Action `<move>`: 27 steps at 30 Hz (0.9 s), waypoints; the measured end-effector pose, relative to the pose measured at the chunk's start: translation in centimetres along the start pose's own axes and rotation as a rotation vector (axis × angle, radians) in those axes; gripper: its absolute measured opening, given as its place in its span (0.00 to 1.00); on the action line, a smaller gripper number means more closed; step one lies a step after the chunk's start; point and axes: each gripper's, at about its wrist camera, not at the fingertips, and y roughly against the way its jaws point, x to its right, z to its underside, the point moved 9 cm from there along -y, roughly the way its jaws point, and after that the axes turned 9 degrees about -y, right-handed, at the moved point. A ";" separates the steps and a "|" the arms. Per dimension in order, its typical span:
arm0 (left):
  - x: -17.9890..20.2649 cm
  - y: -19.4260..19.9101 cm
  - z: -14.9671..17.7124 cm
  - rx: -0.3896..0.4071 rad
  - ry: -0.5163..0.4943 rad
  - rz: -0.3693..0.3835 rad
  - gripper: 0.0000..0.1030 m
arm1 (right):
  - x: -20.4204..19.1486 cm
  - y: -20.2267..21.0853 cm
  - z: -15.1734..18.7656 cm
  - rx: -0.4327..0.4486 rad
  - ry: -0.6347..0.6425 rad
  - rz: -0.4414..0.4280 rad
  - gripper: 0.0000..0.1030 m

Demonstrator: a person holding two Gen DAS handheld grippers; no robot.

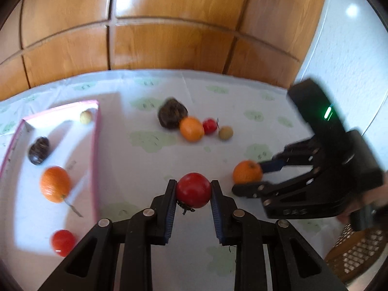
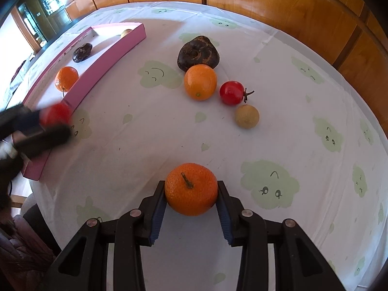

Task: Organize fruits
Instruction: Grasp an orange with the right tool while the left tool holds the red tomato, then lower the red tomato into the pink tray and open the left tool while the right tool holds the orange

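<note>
A red tomato (image 1: 193, 190) sits clamped between the blue pads of the left gripper (image 1: 193, 194), its dried calyx poking out underneath; the jaws are closed tight on it. In the right wrist view the same fruit shows as a blurred red ball at the gripper's tip, right by the near corner of the pink tray (image 2: 111, 55).

A mandarin (image 2: 191, 189) with a short stem is pinched between the pads of the right gripper (image 2: 191, 194), which is drawn in to the fruit's width, down at the tablecloth (image 2: 278, 126). From the left wrist camera this gripper reaches in from the right, with a green light on its body and part of a person's hand (image 1: 373, 201) behind it.

Inside the tray lie a second mandarin (image 1: 55, 183) with a thin stalk, another red tomato (image 1: 63, 242) near the close end, a dark wrinkled fruit (image 1: 38, 150) and a small pale round fruit (image 1: 85, 117) at the far end.

Loose on the cloth, well apart from both grippers, is a cluster: a large dark brown lumpy fruit (image 2: 198, 53), a smooth orange (image 2: 200, 82) touching it, a red tomato with a stem (image 2: 232, 92) just beside the orange, and a small tan round fruit (image 2: 246, 116) close to that.

The cloth is white with pale green smiling clouds; wooden panelling (image 1: 169, 24) stands behind the table
</note>
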 end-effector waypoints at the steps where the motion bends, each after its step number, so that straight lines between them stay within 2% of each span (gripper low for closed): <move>1: -0.7 0.8 -0.2 0.011 0.013 -0.003 0.26 | 0.0 0.0 0.0 0.001 0.003 0.004 0.39; 5: -4.9 3.5 -0.6 0.043 0.083 -0.054 0.26 | -0.3 -0.1 0.1 0.002 0.007 0.010 0.39; 9: -10.8 5.5 0.2 0.054 0.168 -0.152 0.26 | -0.4 0.0 0.2 0.002 0.010 0.014 0.39; 13: -16.6 6.1 2.1 0.019 0.256 -0.241 0.26 | -0.5 -0.1 0.1 0.003 0.011 0.017 0.39; 16: -19.2 5.6 3.3 -0.019 0.273 -0.288 0.26 | -0.7 0.0 0.1 0.003 0.011 0.020 0.39; 20: -21.3 4.5 4.0 -0.051 0.280 -0.322 0.27 | -0.7 0.1 0.2 0.004 0.011 0.023 0.39; 25: -22.1 2.9 4.7 -0.087 0.279 -0.341 0.27 | -0.9 0.1 0.2 0.004 0.010 0.023 0.39; 27: -22.1 3.1 4.9 -0.081 0.286 -0.347 0.31 | -0.8 0.1 0.2 0.004 0.010 0.023 0.39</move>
